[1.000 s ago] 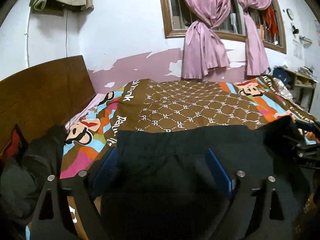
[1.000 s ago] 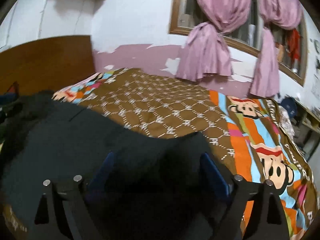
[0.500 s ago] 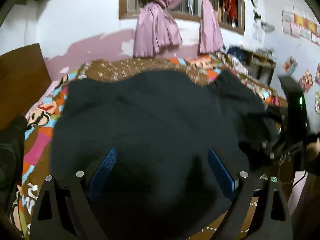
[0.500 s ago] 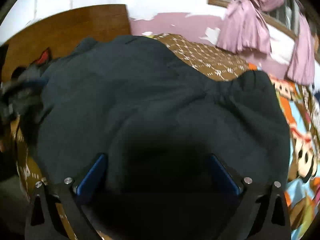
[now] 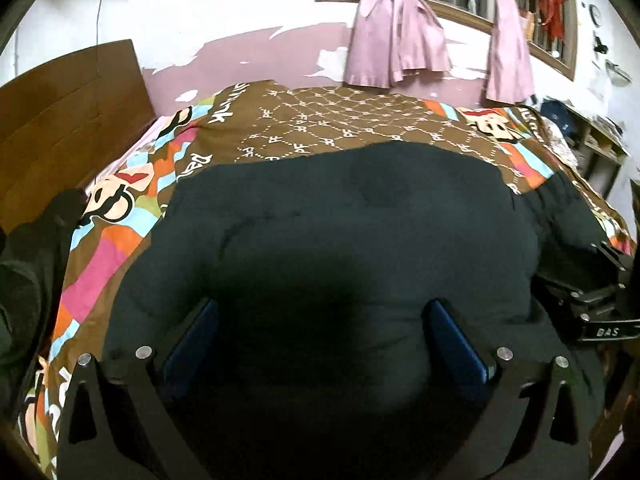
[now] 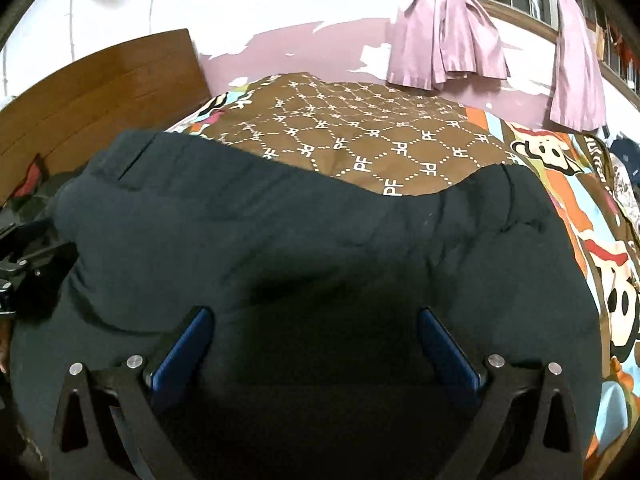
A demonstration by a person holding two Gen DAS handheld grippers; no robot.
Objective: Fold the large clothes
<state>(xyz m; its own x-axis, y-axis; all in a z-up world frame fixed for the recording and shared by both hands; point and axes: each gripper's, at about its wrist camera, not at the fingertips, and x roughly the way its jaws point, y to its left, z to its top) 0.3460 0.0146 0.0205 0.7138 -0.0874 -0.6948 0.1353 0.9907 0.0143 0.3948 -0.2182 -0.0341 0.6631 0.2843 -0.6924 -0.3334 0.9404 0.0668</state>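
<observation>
While both tongs sit spread wide, neither is clamped on anything: left tongs (image 5: 320, 344) and right tongs (image 6: 314, 344) each have their blue pads well apart, with the dark garment (image 5: 340, 240) bulging between and ahead of them. Garment lies on the bed (image 5: 320, 120), covering the near part of the patterned bedspread; far edge is uneven and puffed up, not flat.

Risks, as I judge them:
- a close from here would pinch several layers, or only a surface wrinkle, so the fold drags crooked
- trapped air or bunched fabric under the middle (that hump) would leave the fold lumpy
- near edge is out of view below the tongs, so I cannot tell whether it hangs off the bed; if so, its weight could pull the garment off

Count: one garment being folded, two tongs, one bed, one headboard (image 6: 100, 92), two curtain bundles (image 6: 444, 36).
</observation>
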